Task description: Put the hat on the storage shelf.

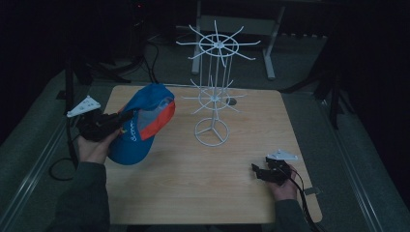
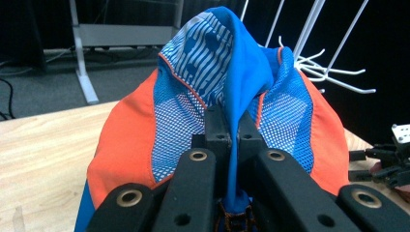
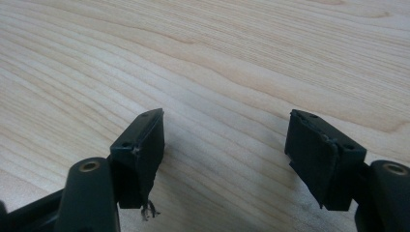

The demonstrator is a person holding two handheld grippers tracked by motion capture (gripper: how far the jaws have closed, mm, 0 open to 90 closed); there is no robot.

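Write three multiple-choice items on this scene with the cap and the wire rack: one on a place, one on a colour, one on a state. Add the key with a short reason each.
1. Where does the rack stand?
A. on the table, right of the cap
B. on the floor
C. in the person's right hand

2. Which colours does the cap show?
A. green and white
B. blue and orange
C. black and yellow

3. How is the left gripper?
A. open above the table
B. shut on the rack
C. shut on the cap

Key:
1. A, its ring base rests on the table just right of the cap in the high view.
2. B, blue cloth and mesh with orange panels show in the left gripper view.
3. C, its jaws pinch a blue fold of the cap; the right gripper rests open over bare wood.
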